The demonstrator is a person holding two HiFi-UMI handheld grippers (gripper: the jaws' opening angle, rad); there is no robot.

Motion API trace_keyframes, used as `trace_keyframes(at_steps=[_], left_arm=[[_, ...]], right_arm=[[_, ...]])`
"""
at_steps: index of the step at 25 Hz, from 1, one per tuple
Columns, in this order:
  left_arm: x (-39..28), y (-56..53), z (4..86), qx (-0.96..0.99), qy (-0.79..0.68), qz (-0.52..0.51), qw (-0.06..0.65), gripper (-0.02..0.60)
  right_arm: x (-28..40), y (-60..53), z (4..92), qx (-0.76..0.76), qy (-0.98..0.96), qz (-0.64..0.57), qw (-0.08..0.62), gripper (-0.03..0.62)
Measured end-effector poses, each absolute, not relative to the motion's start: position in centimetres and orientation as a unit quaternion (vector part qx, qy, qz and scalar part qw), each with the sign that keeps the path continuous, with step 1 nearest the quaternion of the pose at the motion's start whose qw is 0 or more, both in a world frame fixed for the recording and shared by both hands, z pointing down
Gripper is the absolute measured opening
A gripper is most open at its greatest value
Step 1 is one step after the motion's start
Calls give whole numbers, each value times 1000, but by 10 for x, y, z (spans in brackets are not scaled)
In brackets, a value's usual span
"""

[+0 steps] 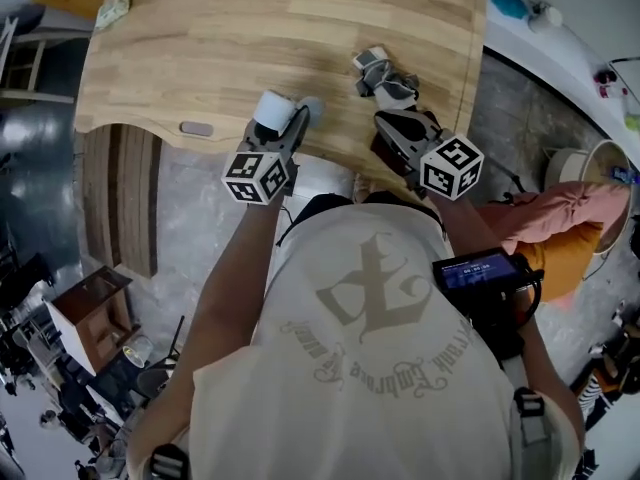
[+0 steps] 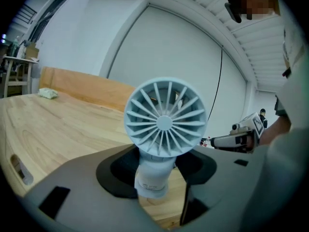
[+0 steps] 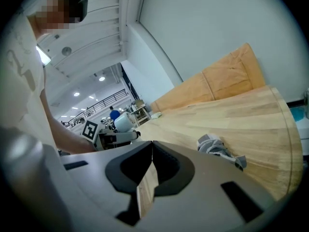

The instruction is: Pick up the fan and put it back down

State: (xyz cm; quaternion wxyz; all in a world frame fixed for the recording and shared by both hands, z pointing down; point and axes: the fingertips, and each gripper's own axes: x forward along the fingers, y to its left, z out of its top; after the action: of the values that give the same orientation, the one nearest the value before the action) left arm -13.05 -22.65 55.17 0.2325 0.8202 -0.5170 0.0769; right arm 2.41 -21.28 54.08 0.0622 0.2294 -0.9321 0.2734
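Left gripper (image 2: 157, 170): fingers (image 2: 118, 170) clamped on the handle of the pale fan (image 2: 164, 122). Fan was upright, grille facing back at the gripper, over the near edge of the wooden surface (image 1: 250, 38). Right gripper (image 3: 150, 170): fingers closed together, nothing between them. Crumpled grey cloth (image 3: 217, 149) lay just beyond it. Small pale-green item (image 1: 113, 8) sat at the far left corner.

Head view down; gripper views across table (image 1: 250, 28)

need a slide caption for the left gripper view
Left gripper holding a blue fan by its handle, grille toward the camera, wooden table behind.
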Motion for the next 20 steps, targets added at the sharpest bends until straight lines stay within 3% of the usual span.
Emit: trace_keyframes(at_steps=[20], left_arm=[[-206,-99,525,798,-549,40,246,239]], right_arm=[[-42,-144,513,187,-948,249,72,15]])
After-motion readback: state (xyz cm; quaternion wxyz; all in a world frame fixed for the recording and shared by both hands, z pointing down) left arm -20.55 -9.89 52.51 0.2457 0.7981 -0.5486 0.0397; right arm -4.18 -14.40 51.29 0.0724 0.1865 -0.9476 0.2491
